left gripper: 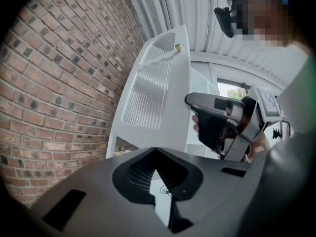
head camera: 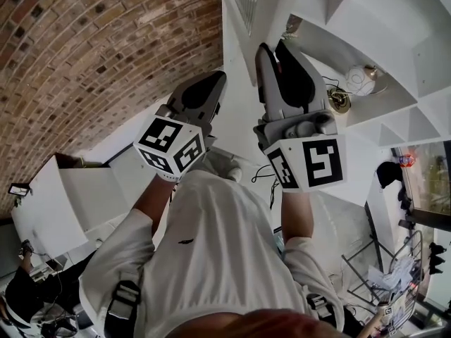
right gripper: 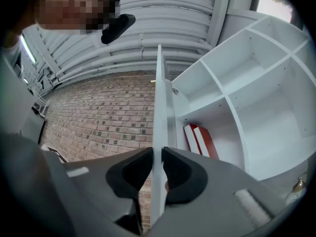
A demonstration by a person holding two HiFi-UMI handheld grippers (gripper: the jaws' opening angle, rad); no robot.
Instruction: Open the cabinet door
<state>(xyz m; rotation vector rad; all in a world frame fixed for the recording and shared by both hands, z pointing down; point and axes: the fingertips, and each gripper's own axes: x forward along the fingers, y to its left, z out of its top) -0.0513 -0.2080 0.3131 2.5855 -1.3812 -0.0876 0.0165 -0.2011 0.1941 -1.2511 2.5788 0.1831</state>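
Here, brick wall beside cabinet door

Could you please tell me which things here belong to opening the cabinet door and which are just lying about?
In the job: door, right gripper clamped on its edge, cabinet.
Lying about: red books, white ball, brick wall, left gripper, shut.

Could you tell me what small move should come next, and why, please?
Probably swing the white louvred cabinet door a little further from the white shelves, since the right gripper is clamped on its edge and it stands partly open.
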